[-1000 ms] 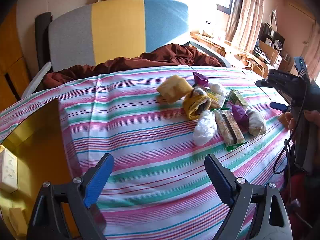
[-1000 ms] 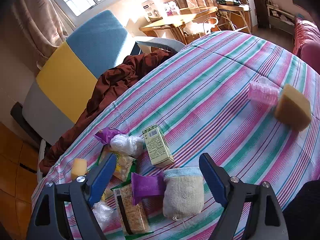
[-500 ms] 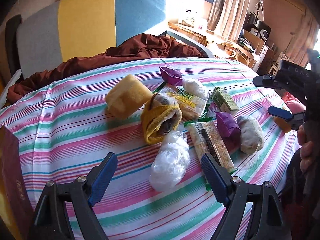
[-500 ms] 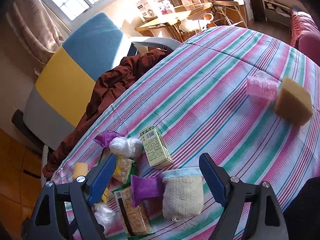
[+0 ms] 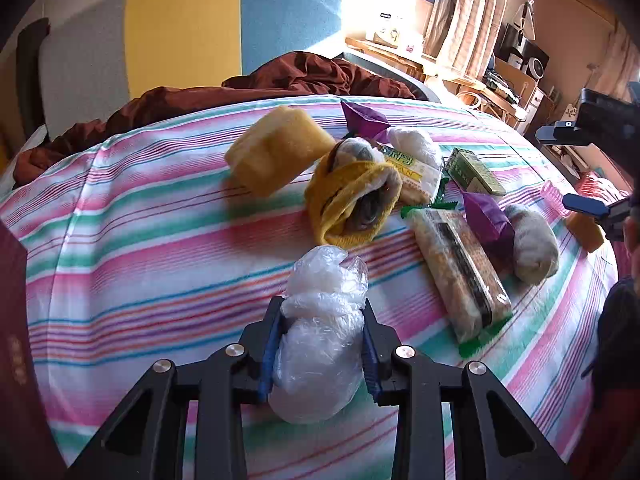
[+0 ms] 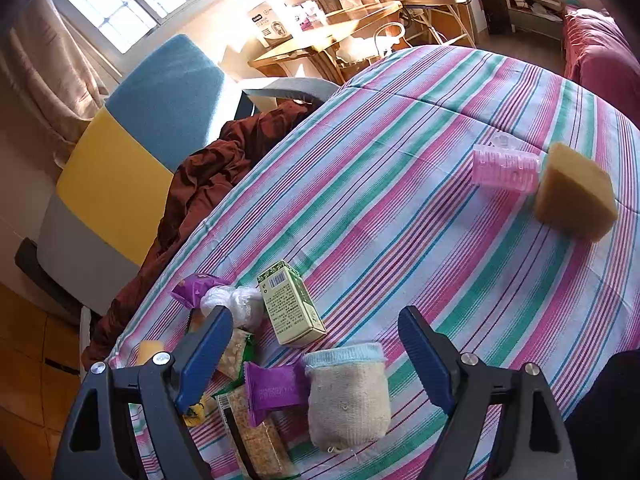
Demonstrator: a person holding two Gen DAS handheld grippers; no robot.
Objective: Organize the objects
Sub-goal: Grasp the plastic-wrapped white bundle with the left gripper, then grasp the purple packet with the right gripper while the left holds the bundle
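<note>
My left gripper [image 5: 322, 320] is shut on a white bundle wrapped in clear plastic [image 5: 320, 332] on the striped tablecloth [image 5: 160, 264]. Beyond it lie a yellow sponge [image 5: 278, 154], a yellow rolled sock [image 5: 352, 200], a long snack bar [image 5: 460, 268], a purple packet [image 5: 486, 220], a beige rolled sock [image 5: 530, 242] and a green carton [image 5: 474, 172]. My right gripper [image 6: 316, 344] is open above the beige sock [image 6: 348, 396], the purple packet [image 6: 272, 386] and the green carton [image 6: 290, 306]. It also shows at the right edge of the left wrist view [image 5: 588, 168].
A pink hair roller [image 6: 506, 168] and a tan sponge [image 6: 574, 192] lie at the table's far right. A second plastic bundle [image 6: 236, 300] and another purple packet [image 6: 196, 286] lie by the carton. A brown blanket [image 5: 256, 88] lies on the striped chair [image 5: 188, 28] behind. A dark red box [image 5: 16, 340] stands at the left.
My left gripper moved forward to the plastic bundle and closed on it. My right gripper stayed open and barely shifted.
</note>
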